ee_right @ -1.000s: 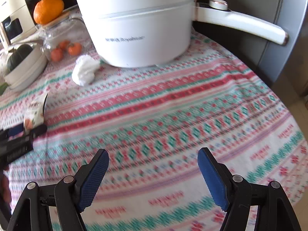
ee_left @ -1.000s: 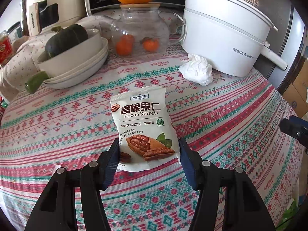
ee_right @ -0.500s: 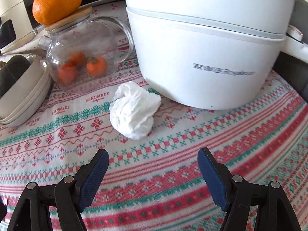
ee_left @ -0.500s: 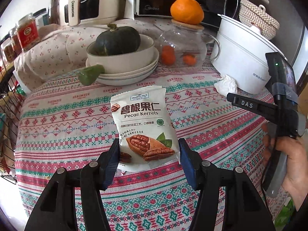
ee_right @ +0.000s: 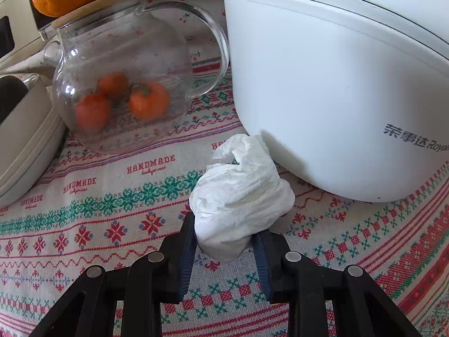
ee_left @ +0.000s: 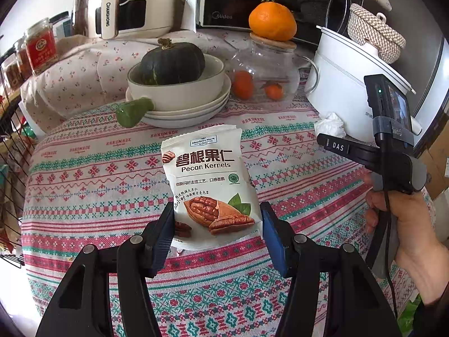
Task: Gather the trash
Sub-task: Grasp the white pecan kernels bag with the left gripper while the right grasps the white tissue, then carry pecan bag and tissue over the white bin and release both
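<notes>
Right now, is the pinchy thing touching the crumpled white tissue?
Touching. In the right wrist view, both pads of the closing right gripper press against the tissue sides.

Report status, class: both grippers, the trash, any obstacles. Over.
Left gripper shut on pecan packet, held above tablecloth. Right gripper closing on crumpled tissue. White cooker right beside tissue; glass teapot stands clear.

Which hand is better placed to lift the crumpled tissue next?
The right. Its gripper is closing with the tissue between its fingers, while the left gripper already holds the nut packet.
</notes>
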A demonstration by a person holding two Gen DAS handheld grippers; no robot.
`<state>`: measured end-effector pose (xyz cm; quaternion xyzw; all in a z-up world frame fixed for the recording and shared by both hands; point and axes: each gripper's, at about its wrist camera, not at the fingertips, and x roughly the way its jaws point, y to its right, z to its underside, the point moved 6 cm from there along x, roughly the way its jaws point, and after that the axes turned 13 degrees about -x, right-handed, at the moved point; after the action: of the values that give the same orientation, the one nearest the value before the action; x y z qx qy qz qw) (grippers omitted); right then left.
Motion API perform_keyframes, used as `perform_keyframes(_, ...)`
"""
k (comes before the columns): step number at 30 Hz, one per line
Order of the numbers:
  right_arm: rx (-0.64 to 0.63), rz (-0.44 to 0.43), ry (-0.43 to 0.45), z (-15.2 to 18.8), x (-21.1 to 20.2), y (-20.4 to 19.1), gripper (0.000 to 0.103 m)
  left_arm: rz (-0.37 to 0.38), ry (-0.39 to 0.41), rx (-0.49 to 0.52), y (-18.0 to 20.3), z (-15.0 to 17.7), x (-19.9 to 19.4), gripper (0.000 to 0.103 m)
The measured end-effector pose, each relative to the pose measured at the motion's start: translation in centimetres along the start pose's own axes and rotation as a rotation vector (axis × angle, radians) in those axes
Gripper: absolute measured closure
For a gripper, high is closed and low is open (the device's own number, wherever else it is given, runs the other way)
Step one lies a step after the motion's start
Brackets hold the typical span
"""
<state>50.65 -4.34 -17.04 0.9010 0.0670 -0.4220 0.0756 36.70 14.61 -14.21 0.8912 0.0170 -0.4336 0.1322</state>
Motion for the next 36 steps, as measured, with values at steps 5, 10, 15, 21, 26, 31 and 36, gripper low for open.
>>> perform_keyframes(5,-0.034,-0.010,0.011,0.7,-3.3,0.0,0.072,-0.012,0.039,0.024,0.9,0.1,-2.7,0.042)
perform_keyframes(10,-0.083,-0.021,0.032,1.8,-8.5,0.5,0.072,-0.007,0.046,0.028,2.4,0.7,-5.8,0.042)
perform_keyframes(15,-0.105,-0.038,0.059,3.8,-14.6,1.0,0.072,0.002,0.068,0.050,4.4,2.1,-9.8,0.042)
perform_keyframes(21,-0.115,-0.043,0.083,6.4,-20.7,3.7,0.072,0.022,0.091,0.098,7.4,5.1,-14.6,0.042)
perform_keyframes(26,-0.119,-0.042,0.100,9.5,-25.5,5.4,0.072,0.057,0.091,0.147,10.3,8.3,-17.5,0.042)
perform_keyframes(31,-0.137,-0.046,0.104,13.2,-29.4,7.3,0.072,0.097,0.076,0.206,13.2,11.7,-19.4,0.042)
perform_keyframes(36,-0.162,-0.055,0.101,16.6,-32.2,8.7,0.072,0.153,0.031,0.252,16.2,15.4,-20.4,0.042)
